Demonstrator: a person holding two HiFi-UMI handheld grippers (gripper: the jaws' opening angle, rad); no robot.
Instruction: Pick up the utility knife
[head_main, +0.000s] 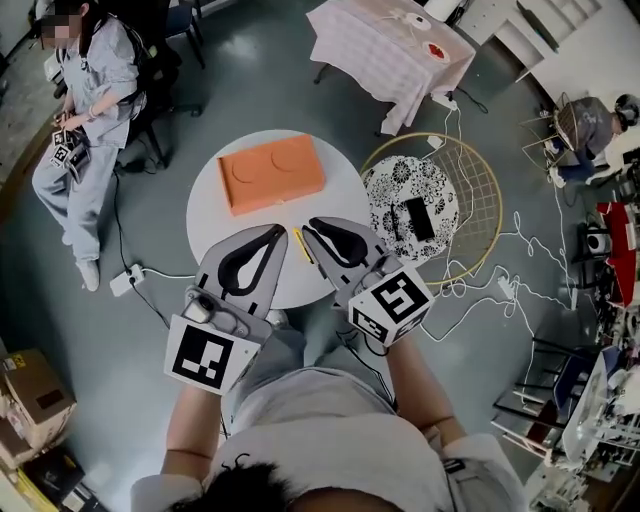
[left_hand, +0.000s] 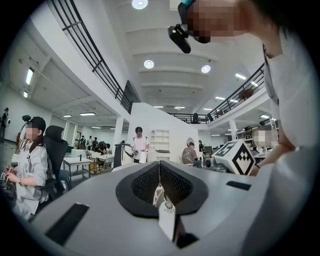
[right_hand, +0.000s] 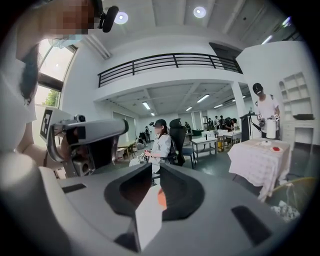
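In the head view, the utility knife (head_main: 303, 245), slim and yellow, lies on the round white table (head_main: 212, 195) near its front edge. It rests between my two grippers, and neither touches it. My left gripper (head_main: 279, 232) sits just left of the knife, jaws shut and empty. My right gripper (head_main: 309, 226) sits just right of it, also shut and empty. Both gripper views look level across the hall and do not show the knife. The left gripper (left_hand: 159, 165) and the right gripper (right_hand: 152, 170) have their jaws pressed together.
An orange block (head_main: 272, 172) with two round dents lies at the table's far side. A wire-frame round seat (head_main: 478, 190) with a patterned cushion and a black object stands to the right. A seated person (head_main: 85, 120), a cloth-covered table (head_main: 385, 55) and floor cables surround the spot.
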